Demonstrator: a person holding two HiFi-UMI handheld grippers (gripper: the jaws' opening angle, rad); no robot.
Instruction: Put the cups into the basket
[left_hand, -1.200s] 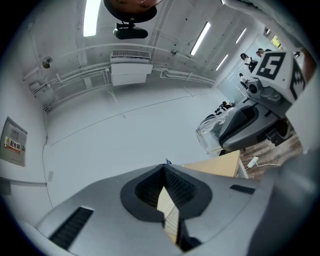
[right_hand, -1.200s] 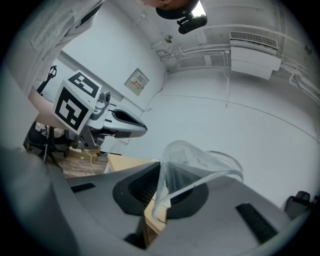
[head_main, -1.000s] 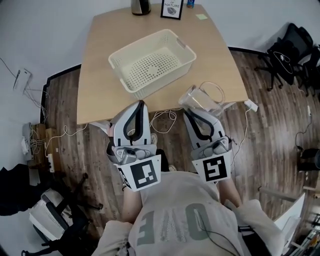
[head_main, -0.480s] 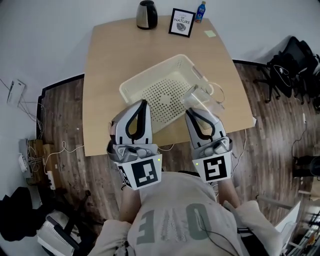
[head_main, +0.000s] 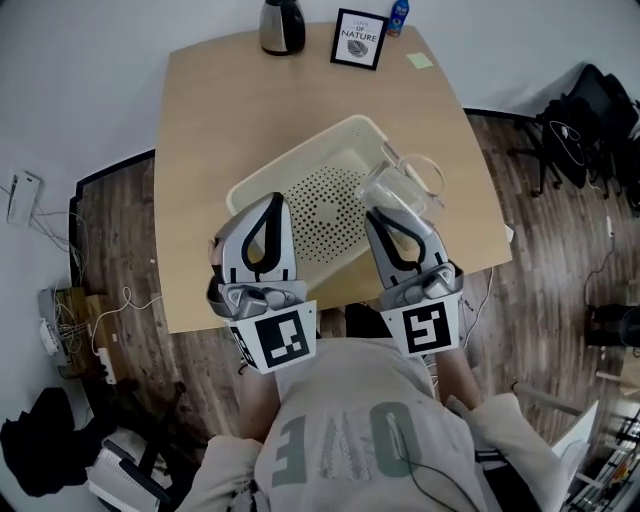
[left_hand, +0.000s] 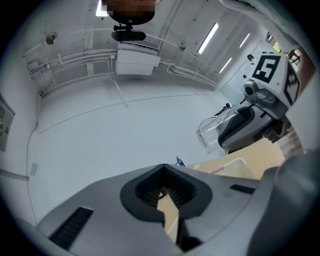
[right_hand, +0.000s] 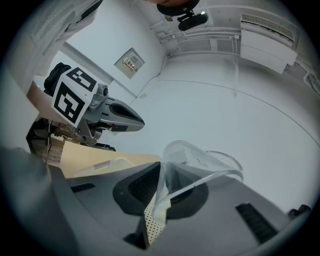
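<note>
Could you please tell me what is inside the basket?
In the basket only bare perforated floor shows, with no cup on it. The right gripper, holding a clear cup, and the left gripper hide its near and right parts.

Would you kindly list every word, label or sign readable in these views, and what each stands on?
"OF NATURE": framed sign at the table's far edge; first word too small.
"OVE": person's shirt, seen upside down.
Bottle label and wall plate: too small to read.
</note>
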